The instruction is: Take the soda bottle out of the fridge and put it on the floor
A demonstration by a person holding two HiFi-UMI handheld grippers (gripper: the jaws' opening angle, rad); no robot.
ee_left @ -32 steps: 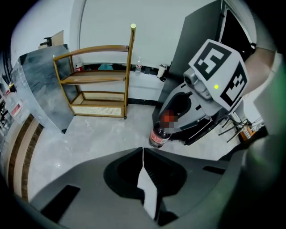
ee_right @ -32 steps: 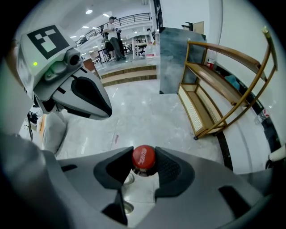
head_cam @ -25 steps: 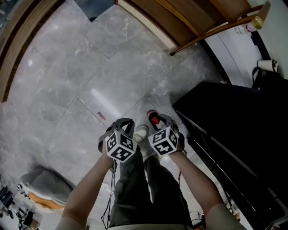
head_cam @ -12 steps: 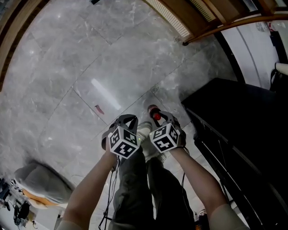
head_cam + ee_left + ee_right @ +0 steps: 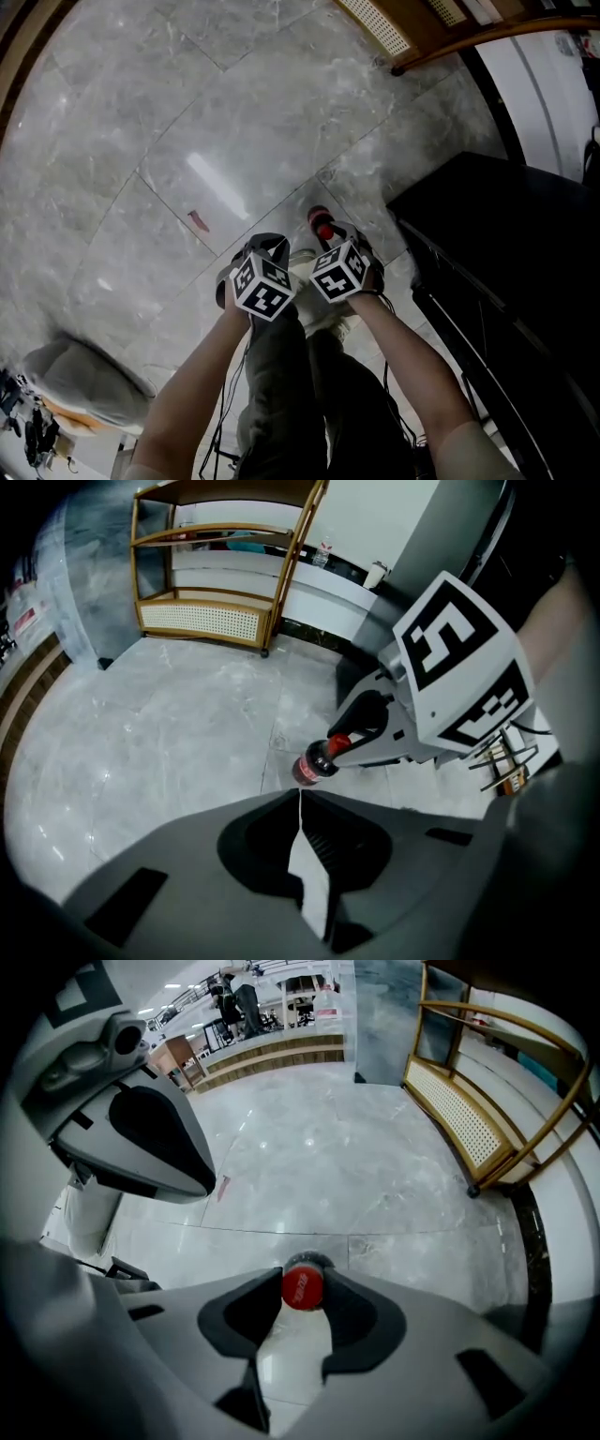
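Left claw [image 5: 300,796]: jaws pressed together, nothing in them.
Right claw [image 5: 302,1282]: pads clamped on the soda bottle [image 5: 312,764] at its red cap [image 5: 303,1288].
Soda bottle: upright, low over the grey marble floor [image 5: 187,122]; base contact unclear.
Writing: white print on cap, red label band, both unreadable.

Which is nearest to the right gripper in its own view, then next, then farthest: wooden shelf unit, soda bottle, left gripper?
1. Soda bottle: gripped between the jaws, centre.
2. Left gripper: close by, upper left.
3. Wooden shelf unit: far off on the right.
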